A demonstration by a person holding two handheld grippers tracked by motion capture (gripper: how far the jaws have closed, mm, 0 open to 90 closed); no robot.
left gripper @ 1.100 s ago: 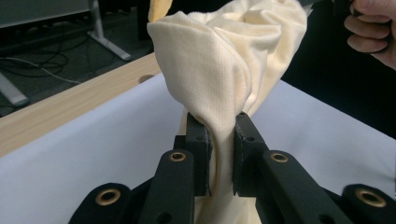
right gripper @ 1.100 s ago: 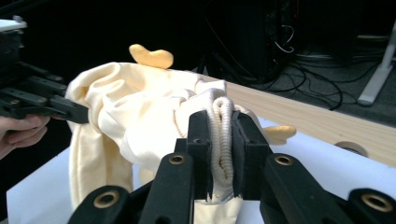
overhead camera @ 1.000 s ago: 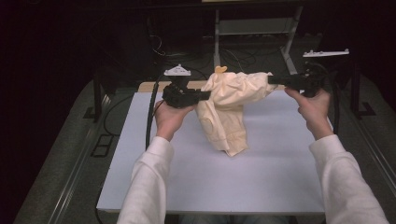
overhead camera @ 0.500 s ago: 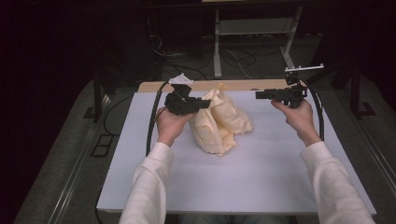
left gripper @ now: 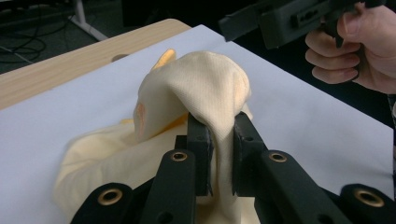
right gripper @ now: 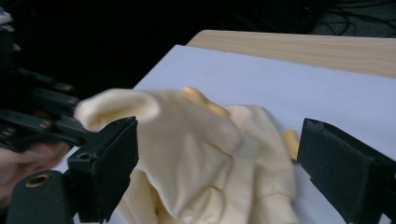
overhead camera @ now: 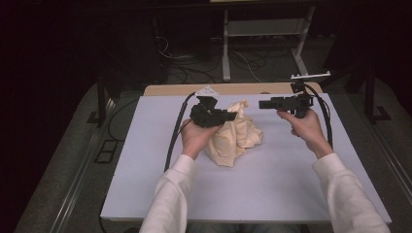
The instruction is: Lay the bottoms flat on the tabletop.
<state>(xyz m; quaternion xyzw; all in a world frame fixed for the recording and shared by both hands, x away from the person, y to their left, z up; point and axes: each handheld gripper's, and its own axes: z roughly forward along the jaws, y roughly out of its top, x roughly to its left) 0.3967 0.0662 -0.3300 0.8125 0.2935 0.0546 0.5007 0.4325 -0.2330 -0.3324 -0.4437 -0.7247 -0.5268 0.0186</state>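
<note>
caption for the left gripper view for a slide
Left gripper pinching a fold of cream cloth above the white table.

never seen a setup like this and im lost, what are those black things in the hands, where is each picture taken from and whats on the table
There is no robot here. A person in white sleeves holds a black two-jaw hand gripper in each hand.

The high view looks down from above the person. The other two pictures come from cameras riding on the grippers, looking along their jaws.

On the white table surface lies a crumpled cream-yellow cloth.

The left gripper is shut on a fold of that cloth, pinched between its jaws. The right gripper is held in the air beside the cloth, jaws wide open and holding nothing.
</note>
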